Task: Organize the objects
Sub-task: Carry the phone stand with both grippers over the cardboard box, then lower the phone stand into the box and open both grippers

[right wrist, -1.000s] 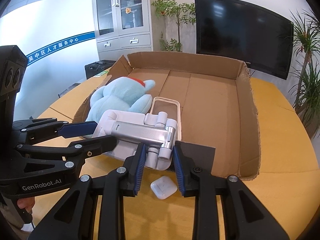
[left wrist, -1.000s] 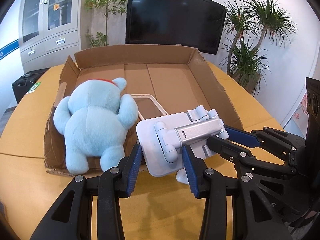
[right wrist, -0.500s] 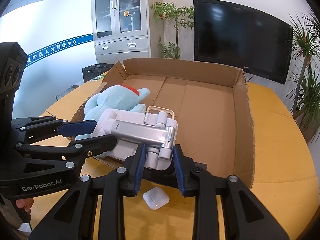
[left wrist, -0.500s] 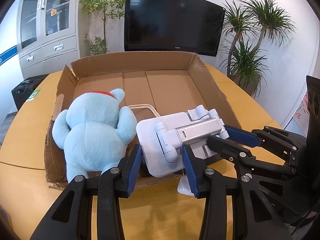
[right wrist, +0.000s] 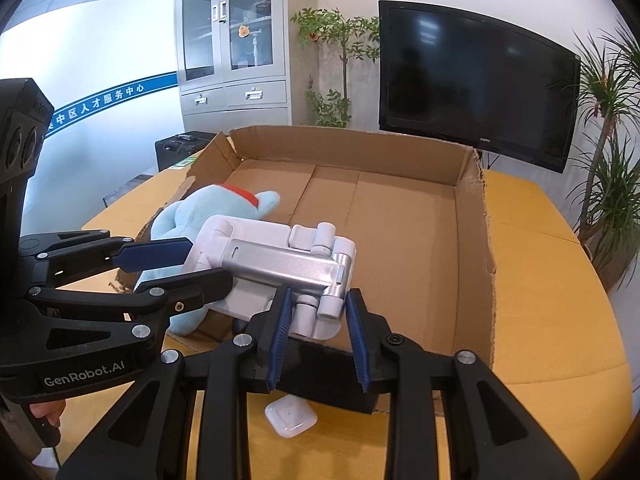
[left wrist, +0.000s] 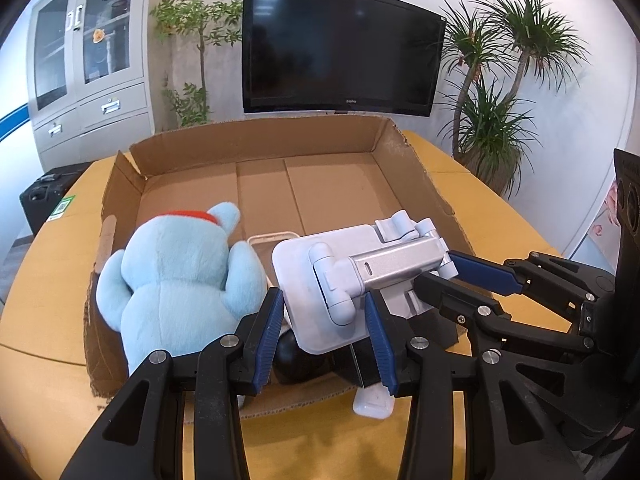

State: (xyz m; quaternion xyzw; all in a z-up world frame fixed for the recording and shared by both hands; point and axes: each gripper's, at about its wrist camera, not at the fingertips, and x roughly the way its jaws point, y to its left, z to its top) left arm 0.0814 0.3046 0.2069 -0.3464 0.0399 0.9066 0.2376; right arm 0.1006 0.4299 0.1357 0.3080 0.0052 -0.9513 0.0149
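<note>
Gripping white stand (left wrist: 332,276) in both tongs, left (left wrist: 324,320) and right (right wrist: 316,320), mid-frame over cardboard box (left wrist: 416,184); uneven pull risks twisting, dropping onto plush (left wrist: 176,276).

We read "GenRobot.AI" on the left gripper (right wrist: 208,264) body, and "中区人才服务中心" along the blue wall stripe (right wrist: 100,100).

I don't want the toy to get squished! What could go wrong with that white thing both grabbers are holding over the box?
The folded white and silver stand is gripped only at its ends by the left gripper and right gripper, so it might slip or twist. Lowered straight down, it could land on the light blue plush toy or catch the brown cardboard box front edge. The small white case on the yellow table could be bumped.
</note>
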